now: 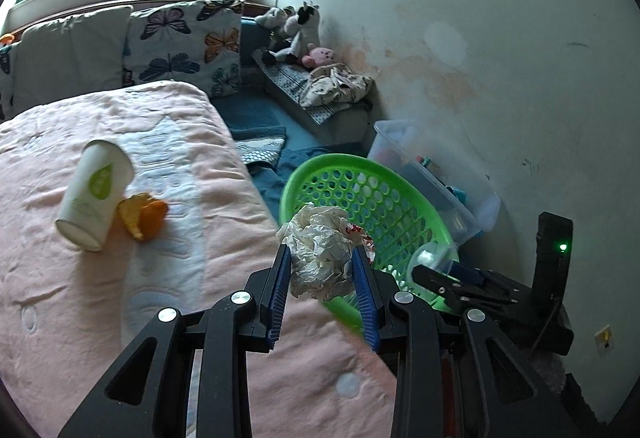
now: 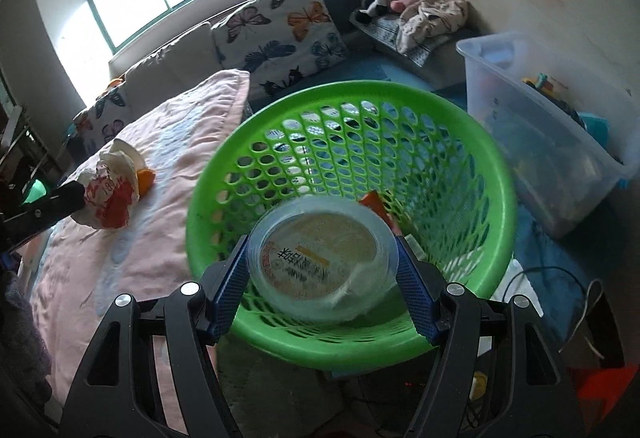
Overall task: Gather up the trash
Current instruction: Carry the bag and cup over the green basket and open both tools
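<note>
My left gripper (image 1: 322,252) is shut on a crumpled white paper wrapper (image 1: 320,250) with red print, held above the pink bed edge beside the green perforated basket (image 1: 384,198). The wrapper also shows in the right wrist view (image 2: 110,190). My right gripper (image 2: 322,244) is shut on a clear round plastic container (image 2: 320,262) with a printed lid, held over the basket's opening (image 2: 496,174). A white paper cup (image 1: 94,190) lies on its side on the bed, with an orange peel (image 1: 144,216) next to it.
A pink blanket (image 1: 120,298) covers the bed. A clear plastic storage bin (image 2: 532,142) stands right of the basket by the wall. Butterfly pillows (image 1: 184,42), plush toys (image 1: 296,34) and a crumpled cloth (image 1: 336,84) lie behind. Cables (image 2: 560,278) lie on the blue floor.
</note>
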Tool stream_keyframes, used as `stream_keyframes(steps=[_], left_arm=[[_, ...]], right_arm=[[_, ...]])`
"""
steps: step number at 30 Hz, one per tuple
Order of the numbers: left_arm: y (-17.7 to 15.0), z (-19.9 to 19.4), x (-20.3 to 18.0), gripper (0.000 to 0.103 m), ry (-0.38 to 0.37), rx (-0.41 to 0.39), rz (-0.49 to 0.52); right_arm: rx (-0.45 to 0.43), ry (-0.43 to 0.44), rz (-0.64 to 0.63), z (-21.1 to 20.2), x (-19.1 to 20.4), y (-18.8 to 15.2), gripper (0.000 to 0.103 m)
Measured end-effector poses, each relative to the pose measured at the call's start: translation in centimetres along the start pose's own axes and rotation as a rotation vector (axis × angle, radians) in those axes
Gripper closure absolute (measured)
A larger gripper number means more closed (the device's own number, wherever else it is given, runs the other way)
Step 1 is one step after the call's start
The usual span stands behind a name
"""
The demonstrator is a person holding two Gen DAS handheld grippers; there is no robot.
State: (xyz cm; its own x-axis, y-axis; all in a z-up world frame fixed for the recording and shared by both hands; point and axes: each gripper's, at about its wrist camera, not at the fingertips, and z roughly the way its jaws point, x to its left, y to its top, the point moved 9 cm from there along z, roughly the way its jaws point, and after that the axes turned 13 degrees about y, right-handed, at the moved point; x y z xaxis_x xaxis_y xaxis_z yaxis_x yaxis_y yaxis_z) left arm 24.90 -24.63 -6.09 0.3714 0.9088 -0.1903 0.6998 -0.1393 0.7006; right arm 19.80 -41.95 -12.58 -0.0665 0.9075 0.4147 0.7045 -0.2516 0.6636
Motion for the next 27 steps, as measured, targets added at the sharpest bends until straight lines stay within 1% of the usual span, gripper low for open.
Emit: stream_keyframes(steps=[9, 20, 23, 27], left_arm=[[0.3, 1.9, -3.6, 0.072, -0.028, 0.029, 0.055], [-0.4, 4.6, -7.8, 0.072, -0.073, 0.089, 0.105], [-0.6, 5.4, -8.5, 0.071, -0.077, 0.106, 0.113], [-1.1, 6.1, -9.2, 0.067, -0.087, 0.135, 0.114]], right_arm=[[-0.011, -0.005, 0.028, -0.4, -1.6, -0.2, 0.03], [-0.057, -0.01, 0.038, -3.4, -2.7, -0.2, 0.028], [-0.066, -0.007, 0.043, -4.1, -2.8, -0.4, 0.028], [-0.072, -0.001, 0.048, -4.5, -2.8, -0.7, 0.027]])
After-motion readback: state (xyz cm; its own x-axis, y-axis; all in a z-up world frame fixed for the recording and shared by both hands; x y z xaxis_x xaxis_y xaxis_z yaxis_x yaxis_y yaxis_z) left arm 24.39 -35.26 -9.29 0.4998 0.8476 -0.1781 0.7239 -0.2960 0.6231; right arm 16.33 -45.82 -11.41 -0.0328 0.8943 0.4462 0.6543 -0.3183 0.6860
